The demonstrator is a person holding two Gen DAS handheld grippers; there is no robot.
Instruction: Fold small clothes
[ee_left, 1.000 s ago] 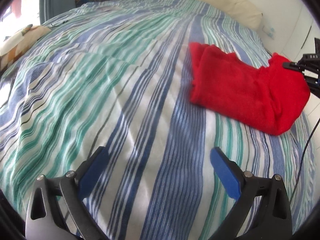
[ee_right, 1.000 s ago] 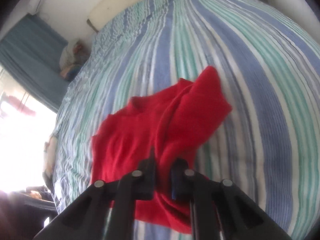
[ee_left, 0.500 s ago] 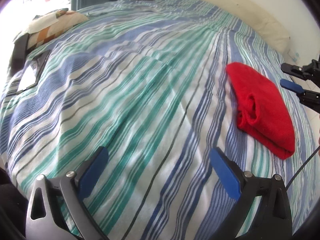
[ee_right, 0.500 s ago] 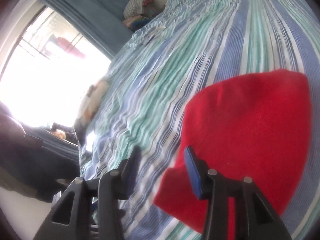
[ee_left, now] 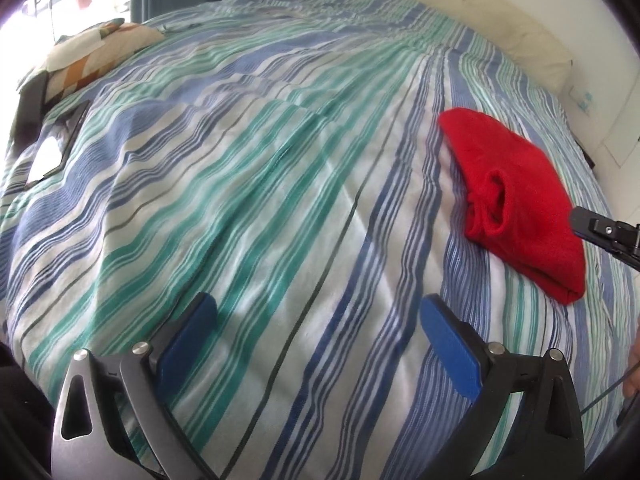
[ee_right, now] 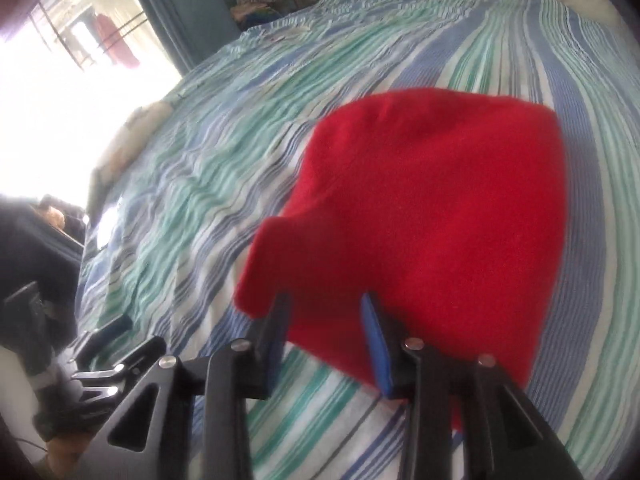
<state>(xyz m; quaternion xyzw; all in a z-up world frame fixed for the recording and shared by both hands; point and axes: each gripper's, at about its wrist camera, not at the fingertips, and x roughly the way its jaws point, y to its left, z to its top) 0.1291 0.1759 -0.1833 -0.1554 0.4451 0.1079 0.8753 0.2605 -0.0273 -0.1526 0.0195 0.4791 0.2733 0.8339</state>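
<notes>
Red garment [ee_right: 432, 208] lay folded on the striped bed [ee_left: 240, 200]. My right hand-held gripper [ee_right: 324, 320] was closing just over its near edge, gripping nothing; left hand-held gripper [ee_left: 316, 320] spread, empty.

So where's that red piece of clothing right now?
The red garment lies folded on the striped bedspread, toward its right side in the left wrist view, just ahead of the right gripper, whose closing jaws hold nothing.
</notes>
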